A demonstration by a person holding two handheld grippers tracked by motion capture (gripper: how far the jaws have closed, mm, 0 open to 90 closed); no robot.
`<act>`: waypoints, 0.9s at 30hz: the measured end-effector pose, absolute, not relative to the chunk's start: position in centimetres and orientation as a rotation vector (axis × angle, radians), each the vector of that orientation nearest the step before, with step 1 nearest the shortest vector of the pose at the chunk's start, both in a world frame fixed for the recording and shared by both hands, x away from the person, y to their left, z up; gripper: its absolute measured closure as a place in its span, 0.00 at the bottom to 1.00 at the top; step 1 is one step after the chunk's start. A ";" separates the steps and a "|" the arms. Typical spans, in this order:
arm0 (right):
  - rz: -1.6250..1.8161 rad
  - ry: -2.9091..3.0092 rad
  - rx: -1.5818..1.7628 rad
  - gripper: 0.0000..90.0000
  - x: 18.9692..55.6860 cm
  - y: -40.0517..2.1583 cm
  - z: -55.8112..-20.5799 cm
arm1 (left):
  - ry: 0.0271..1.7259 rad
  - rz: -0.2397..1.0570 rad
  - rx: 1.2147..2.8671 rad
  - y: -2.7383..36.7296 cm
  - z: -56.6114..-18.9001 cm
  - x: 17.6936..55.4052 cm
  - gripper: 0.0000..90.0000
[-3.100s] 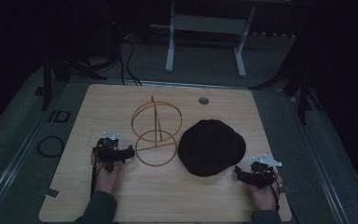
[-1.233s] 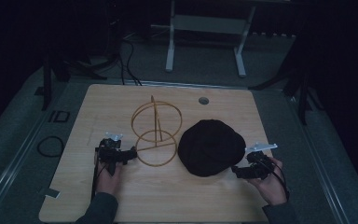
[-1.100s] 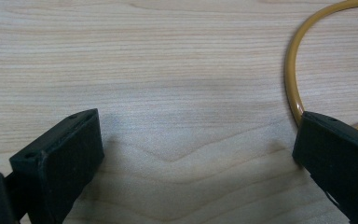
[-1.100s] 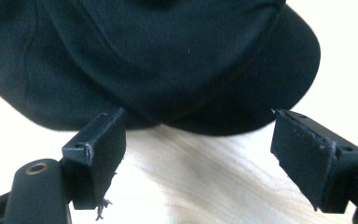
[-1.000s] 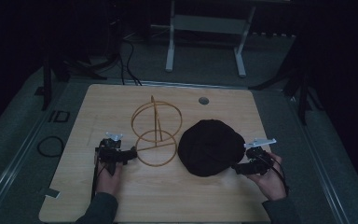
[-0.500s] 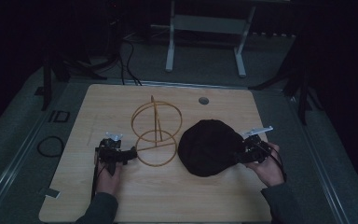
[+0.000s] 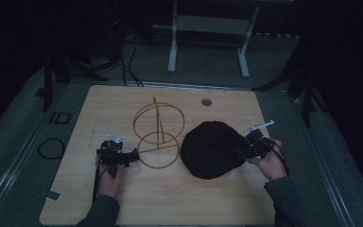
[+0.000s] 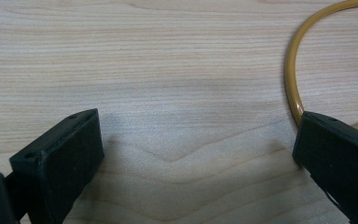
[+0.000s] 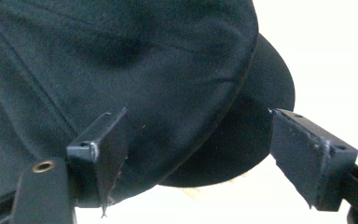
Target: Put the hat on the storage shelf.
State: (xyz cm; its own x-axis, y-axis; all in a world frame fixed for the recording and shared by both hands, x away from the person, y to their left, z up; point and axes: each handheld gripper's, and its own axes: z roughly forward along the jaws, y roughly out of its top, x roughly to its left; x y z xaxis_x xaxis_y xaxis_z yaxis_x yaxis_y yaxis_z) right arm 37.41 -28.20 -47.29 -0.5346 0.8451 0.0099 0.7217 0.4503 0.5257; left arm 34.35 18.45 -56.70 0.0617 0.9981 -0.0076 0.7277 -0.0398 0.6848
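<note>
Since the earlier frame, the right gripper [image 7: 245, 150] has travelled from beside the table's [image 7: 123, 198] near right edge up to the black cap [image 7: 210, 149], which lies just right of the yellow wire stand [image 7: 158, 135]. Its jaws, just closing slightly, straddle the stiff brim [image 9: 242, 140] without pressing. Soft, light cloth (likely floppy) suggests gripping the brim. The left gripper [image 7: 133, 155] rests wide open against the stand's base ring.

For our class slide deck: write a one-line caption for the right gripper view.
Open right gripper poised over the black cap, its fingers straddling the brim.
</note>
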 end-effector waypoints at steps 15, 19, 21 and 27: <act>0.600 2.547 1.514 0.42 41.6 -27.0 -47.7 | 1.718 0.672 1.822 18.5 -56.7 34.4 0.01; 0.557 2.549 1.580 0.43 42.7 -26.8 -48.0 | 1.709 0.667 1.828 18.4 -56.7 34.3 0.01; 0.535 2.545 1.613 0.43 43.1 -26.6 -48.2 | 1.708 0.667 1.829 18.4 -56.7 34.3 0.01; 0.450 2.554 1.685 0.47 44.3 -26.0 -48.5 | 1.707 0.667 1.830 18.4 -56.7 34.3 0.01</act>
State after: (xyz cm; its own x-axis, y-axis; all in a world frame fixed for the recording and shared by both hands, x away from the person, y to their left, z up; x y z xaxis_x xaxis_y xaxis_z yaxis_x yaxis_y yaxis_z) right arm 44.26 -26.05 -48.54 -0.4055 0.9064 0.1179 0.8921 0.3644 0.2672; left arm 34.34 18.40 -56.70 0.0727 0.9973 -0.0086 0.7275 -0.0471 0.6845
